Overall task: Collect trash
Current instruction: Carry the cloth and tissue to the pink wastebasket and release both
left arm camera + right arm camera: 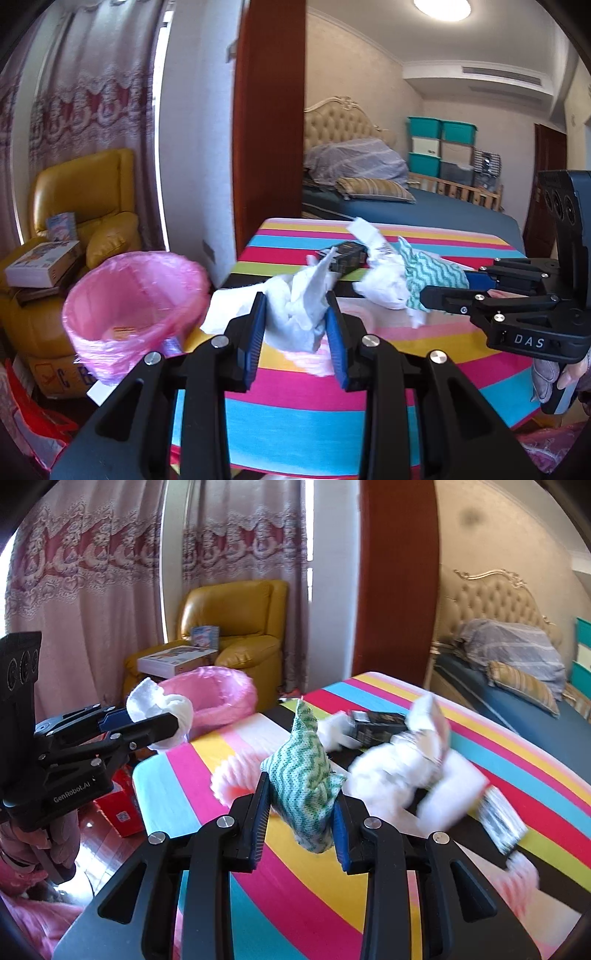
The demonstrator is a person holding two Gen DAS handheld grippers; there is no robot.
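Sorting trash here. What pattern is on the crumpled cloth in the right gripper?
Green-and-white zigzag cloth, clearest in the right wrist view.

"DAS" on right gripper (448, 291); "GenRobot.AI" on left gripper (155, 722)

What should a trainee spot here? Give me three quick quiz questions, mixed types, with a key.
1. True or false: the left gripper is shut on the white tissue wad.
2. Which does the right gripper hold? A) black box B) green wavy cloth C) nothing
3. Fill in: the bin at the table's edge is lined with a ___ bag.

Key: 1 true; 2 B; 3 pink.
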